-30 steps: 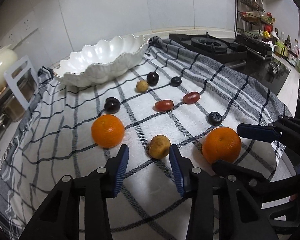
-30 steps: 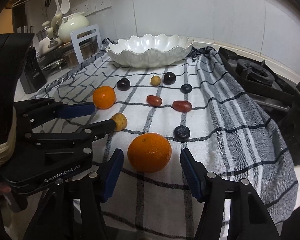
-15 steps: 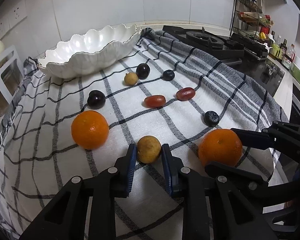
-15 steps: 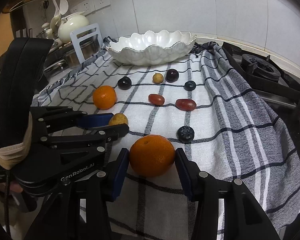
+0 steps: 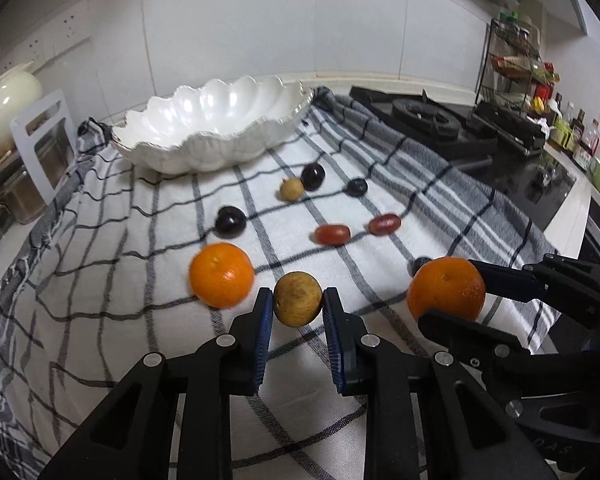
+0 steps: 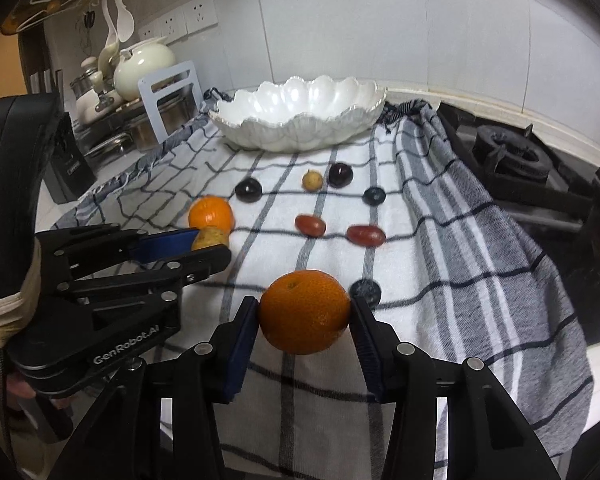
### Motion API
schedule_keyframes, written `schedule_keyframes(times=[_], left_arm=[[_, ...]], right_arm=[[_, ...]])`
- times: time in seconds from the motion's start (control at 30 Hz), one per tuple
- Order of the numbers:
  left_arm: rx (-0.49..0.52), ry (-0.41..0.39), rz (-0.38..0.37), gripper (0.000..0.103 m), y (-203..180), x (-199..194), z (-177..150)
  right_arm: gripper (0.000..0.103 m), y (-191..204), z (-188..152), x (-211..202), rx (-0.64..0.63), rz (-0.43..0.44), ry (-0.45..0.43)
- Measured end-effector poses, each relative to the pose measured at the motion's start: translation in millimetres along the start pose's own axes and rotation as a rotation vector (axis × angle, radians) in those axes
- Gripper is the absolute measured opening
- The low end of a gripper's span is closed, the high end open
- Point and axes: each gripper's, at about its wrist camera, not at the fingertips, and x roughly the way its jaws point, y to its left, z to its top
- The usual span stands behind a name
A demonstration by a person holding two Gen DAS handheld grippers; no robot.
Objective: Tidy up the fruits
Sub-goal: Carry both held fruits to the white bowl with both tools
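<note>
My left gripper (image 5: 296, 305) is shut on a small yellow-brown round fruit (image 5: 298, 298), with a blue pad pressing on each side of it. My right gripper (image 6: 304, 314) is shut on an orange (image 6: 304, 312); in the left wrist view that same orange (image 5: 446, 290) sits to the right between black fingers. A second orange (image 5: 222, 274) lies on the checked cloth (image 5: 140, 320) just left of the held brown fruit. Farther back lie two dark plums (image 5: 230, 221), another small yellow fruit (image 5: 291, 189), two red oblong fruits (image 5: 332, 234) and a blueberry (image 5: 357, 187). A white scalloped bowl (image 5: 180, 160) stands behind them with nothing in it.
A black gas stove (image 5: 424, 116) borders the cloth on the right, with a rack of bottles (image 5: 516, 64) beyond it. At the left stand a cream teapot (image 6: 144, 64), a white stand (image 6: 172, 92) and metal pots. Another blueberry (image 6: 365, 291) lies just right of the held orange.
Both grippers went from open to shut: the left closed on the small brown fruit, the right on the orange. The left view has shifted and rolled a little.
</note>
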Motion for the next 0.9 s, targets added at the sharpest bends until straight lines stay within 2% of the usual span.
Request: schedule_keyframes(times=[0.3, 0.9], left_arm=[[-0.058, -0.056, 0.047, 0.026, 4, -25, 18], [-0.199, -0.193, 0.22, 0.026, 4, -54, 81]], right_arm=[[0.048, -6, 22, -17, -0.015, 0.001, -0.082], [0.048, -38, 102, -27, -0.112, 0.118, -0.219]])
